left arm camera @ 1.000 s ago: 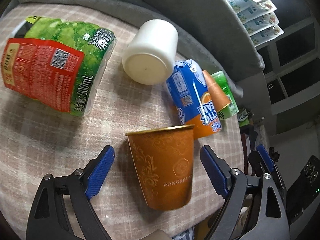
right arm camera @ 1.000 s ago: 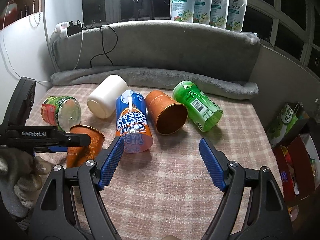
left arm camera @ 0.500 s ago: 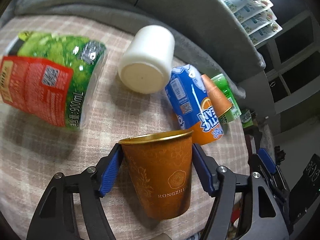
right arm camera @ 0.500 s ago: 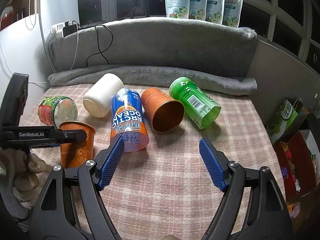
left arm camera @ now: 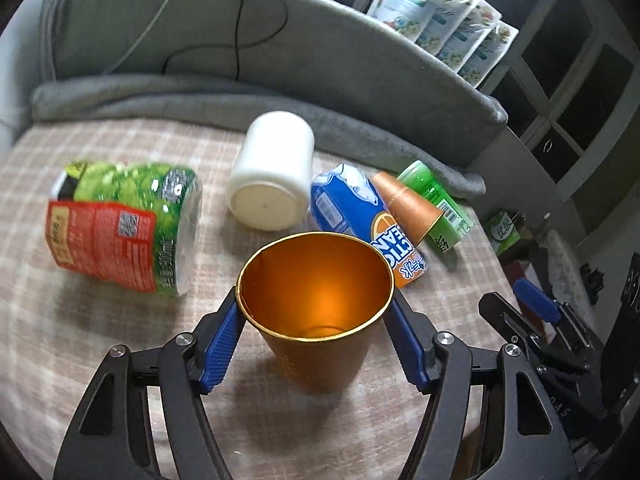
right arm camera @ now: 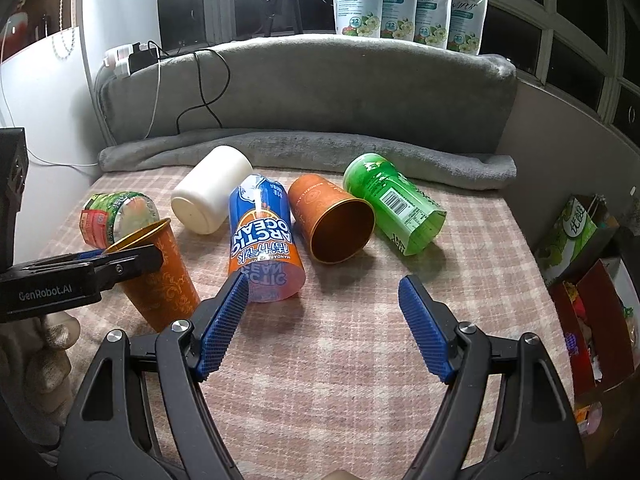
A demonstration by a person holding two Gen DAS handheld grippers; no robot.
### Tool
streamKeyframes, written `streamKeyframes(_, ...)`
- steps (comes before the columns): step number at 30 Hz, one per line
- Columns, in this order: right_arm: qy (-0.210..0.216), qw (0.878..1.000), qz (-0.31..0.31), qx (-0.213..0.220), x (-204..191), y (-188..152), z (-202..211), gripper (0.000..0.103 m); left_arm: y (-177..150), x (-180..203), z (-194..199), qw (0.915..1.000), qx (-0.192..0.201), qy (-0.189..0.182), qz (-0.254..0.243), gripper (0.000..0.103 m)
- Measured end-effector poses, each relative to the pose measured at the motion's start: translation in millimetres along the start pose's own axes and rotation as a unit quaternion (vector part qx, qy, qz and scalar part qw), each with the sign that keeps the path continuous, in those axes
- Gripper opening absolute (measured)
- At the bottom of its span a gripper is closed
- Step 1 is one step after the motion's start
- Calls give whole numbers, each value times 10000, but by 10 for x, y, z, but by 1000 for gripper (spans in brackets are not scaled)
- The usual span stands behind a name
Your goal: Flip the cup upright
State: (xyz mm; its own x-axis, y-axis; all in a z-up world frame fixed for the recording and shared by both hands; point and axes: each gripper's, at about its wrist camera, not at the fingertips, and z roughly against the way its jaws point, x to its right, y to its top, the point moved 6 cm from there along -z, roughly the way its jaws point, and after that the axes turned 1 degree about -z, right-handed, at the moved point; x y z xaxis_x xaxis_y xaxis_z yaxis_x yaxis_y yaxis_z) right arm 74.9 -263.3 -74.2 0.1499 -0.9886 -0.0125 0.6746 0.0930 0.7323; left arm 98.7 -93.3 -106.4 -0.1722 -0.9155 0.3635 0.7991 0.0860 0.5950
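An orange paper cup (left arm camera: 320,344) with a gold rim is mouth up, tilted, near the front left of the checked cloth. My left gripper (left arm camera: 314,312) is shut on it, one blue pad on each side. The right wrist view shows the same cup (right arm camera: 160,276) leaning with its base near the cloth, and the left gripper (right arm camera: 80,272) clamped near its rim. A second orange cup (right arm camera: 332,220) lies on its side in the middle, mouth toward me. My right gripper (right arm camera: 322,324) is open and empty, above the cloth in front of that cup.
Lying on the cloth are a red-green bottle (left arm camera: 120,224), a white jar (left arm camera: 272,180), a blue-orange can (right arm camera: 262,240) and a green bottle (right arm camera: 394,204). A grey rolled blanket (right arm camera: 320,148) and cushion line the back. Boxes (right arm camera: 588,280) stand beyond the right edge.
My left gripper closed on the upright orange cup and tipped it back, so its open mouth now faces the left camera. The right gripper stayed open and barely moved.
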Motion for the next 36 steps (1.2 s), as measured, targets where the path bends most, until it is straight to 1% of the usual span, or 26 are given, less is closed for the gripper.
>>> streamKeyframes(15, -2, 10000, -32, -18, 0, -16, 13, 80, 28, 100, 60, 9975, 366, 370, -473, 68)
streamKeyframes(19, -8, 10000, -39, -25, 6, -19, 12, 80, 39, 129, 54, 9957, 491, 447, -645, 68)
streamKeyframes(24, -6, 10000, -34, -19, 2, -17, 14, 80, 25, 166, 39, 9905, 726, 659, -959, 68)
streamKeyframes(27, -5, 10000, -39, -23, 4, -17, 14, 80, -11, 165, 0, 9895, 709, 707, -1046, 68)
streamKeyframes(36, 16, 10000, -32, -4, -15, -6, 31, 80, -113, 188, 13, 9900, 550, 616, -1145, 68)
